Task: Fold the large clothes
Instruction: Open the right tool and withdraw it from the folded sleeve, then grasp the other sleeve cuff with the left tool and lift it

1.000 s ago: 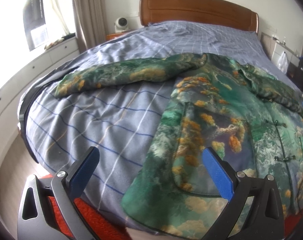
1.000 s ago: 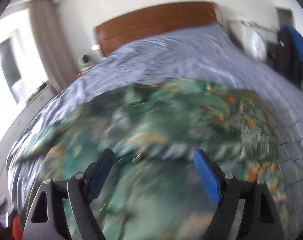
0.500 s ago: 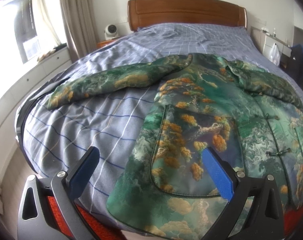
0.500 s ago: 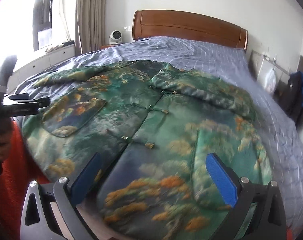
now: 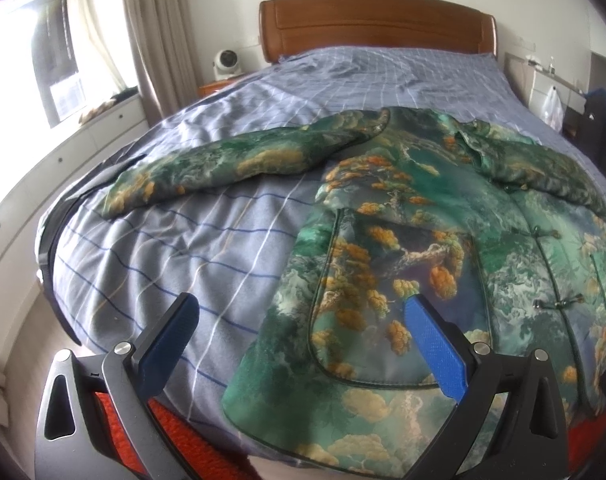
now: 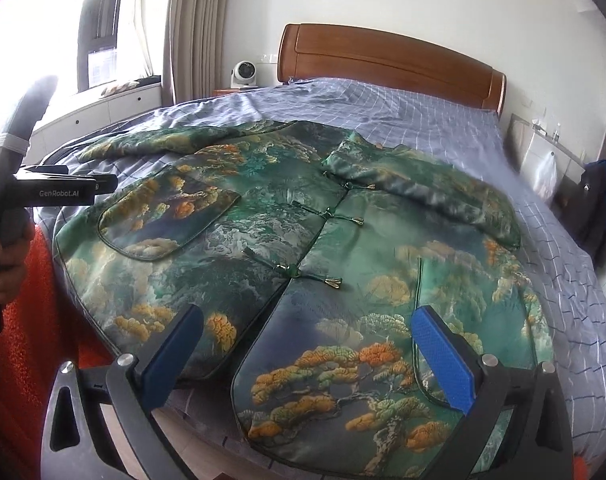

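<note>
I am holding both tongs, left [image 5: 299,340] and right [image 6: 307,356], wide open and empty over the jacket [image 6: 303,248], which is lying flat, front up, on the bed [image 5: 175,248]. The slippery fabric is likely risking a bunched, crooked fold if I pinch one layer.

The right gripper [image 6: 307,356] now has its jaws spread wider than one second ago, nothing between them, and its view is sharp instead of blurred. It now looks over the jacket [image 6: 303,248] front from the near hem (its knot buttons run toward 12 o'clock). The left hand [image 6: 7,256] with its gripper now appears at 9 o'clock.
</note>
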### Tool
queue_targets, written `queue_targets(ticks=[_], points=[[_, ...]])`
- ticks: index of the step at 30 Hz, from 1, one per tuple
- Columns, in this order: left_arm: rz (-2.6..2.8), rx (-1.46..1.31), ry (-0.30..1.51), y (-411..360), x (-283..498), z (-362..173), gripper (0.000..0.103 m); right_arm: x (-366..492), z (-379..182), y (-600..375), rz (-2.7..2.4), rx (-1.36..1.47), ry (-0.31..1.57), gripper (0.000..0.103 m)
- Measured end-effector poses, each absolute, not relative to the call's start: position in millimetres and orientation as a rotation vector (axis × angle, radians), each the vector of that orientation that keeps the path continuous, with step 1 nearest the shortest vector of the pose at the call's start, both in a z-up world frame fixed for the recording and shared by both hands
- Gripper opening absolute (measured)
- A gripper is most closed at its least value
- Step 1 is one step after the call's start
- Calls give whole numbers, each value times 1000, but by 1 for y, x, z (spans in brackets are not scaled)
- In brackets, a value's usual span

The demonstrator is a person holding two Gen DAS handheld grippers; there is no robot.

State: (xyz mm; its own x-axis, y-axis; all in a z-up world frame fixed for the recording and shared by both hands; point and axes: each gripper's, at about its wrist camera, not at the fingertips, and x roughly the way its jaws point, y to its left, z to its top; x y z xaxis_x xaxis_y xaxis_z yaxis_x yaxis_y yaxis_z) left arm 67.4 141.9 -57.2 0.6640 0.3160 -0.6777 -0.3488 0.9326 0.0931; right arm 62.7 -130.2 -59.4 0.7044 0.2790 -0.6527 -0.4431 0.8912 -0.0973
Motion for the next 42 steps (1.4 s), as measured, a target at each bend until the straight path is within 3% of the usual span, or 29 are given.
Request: queue_targets(ticks=[26,35,42], points=[[328,-119,829,152,79,-65,103,60,-64,-127,390,-264,694,103],[306,-402,818,259,121,-50,103,62,-60,-130,387,-248,688,103],[517,-773,785,406,166,-97,102,60,-61,-127,389,-270,695,103]])
